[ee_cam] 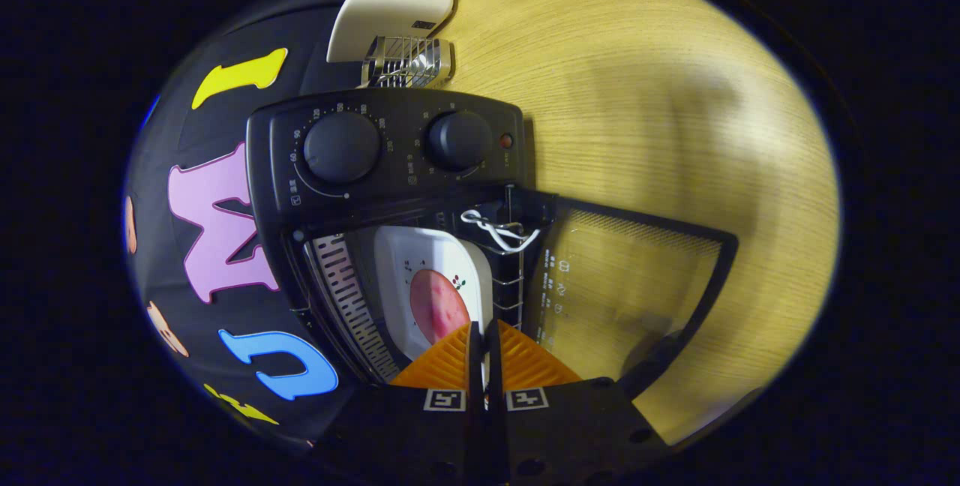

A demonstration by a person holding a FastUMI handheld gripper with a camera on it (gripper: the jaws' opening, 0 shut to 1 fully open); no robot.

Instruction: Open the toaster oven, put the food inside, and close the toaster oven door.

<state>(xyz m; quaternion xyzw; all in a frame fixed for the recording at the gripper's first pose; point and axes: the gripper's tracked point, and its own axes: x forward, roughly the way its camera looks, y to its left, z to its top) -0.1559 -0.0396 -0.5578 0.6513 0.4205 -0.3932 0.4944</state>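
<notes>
Gripper view: tool closed on white plate rim, sliding food into open toaster oven, door lowered onto tabletop.

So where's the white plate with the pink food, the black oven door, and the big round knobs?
White plate with pink food [420, 261]: gripper view, on the plate's bare white face.
Black glass oven door [637, 283]: gripper view, on its glass pane, swung open.
Larger black round knob [341, 147]: gripper view, on its face.
</notes>
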